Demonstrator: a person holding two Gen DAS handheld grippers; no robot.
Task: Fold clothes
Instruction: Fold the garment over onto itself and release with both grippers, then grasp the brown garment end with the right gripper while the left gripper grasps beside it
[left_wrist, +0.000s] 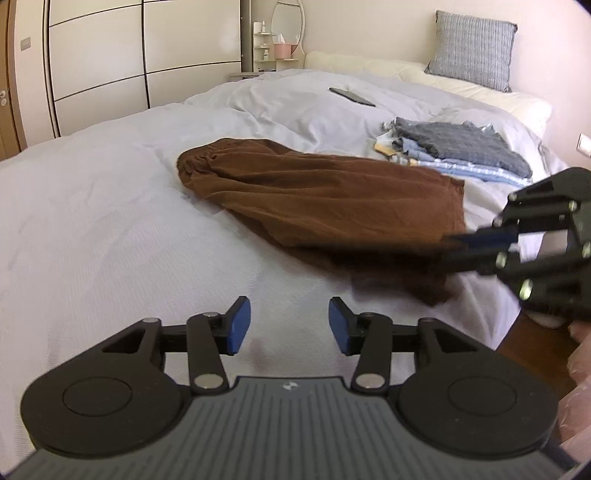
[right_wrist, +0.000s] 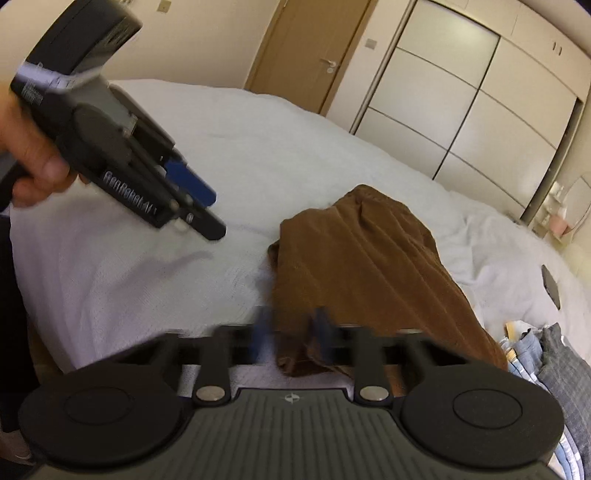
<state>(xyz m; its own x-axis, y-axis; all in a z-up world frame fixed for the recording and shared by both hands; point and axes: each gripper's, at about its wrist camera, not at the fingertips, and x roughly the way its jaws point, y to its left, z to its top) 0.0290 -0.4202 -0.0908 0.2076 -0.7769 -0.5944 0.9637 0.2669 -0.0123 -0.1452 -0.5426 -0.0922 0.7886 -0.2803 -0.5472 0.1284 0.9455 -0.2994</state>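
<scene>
A white-covered bed (left_wrist: 92, 221) spreads ahead of both grippers. On it, ahead and to the right of the left gripper (left_wrist: 290, 325), lies a brown garment (left_wrist: 314, 195), roughly doubled lengthwise, its gathered waistband at the far end. Beyond it sits a stack of folded clothes (left_wrist: 461, 151). The left gripper hovers over bare sheet, jaws parted and empty. The right gripper (right_wrist: 291, 332), motion-blurred, has its blue pads nearly together on the garment's near hem. Judged step: the next fold of the brown piece. That likely calls for the left gripper to pinch the neighbouring hem corner.
</scene>
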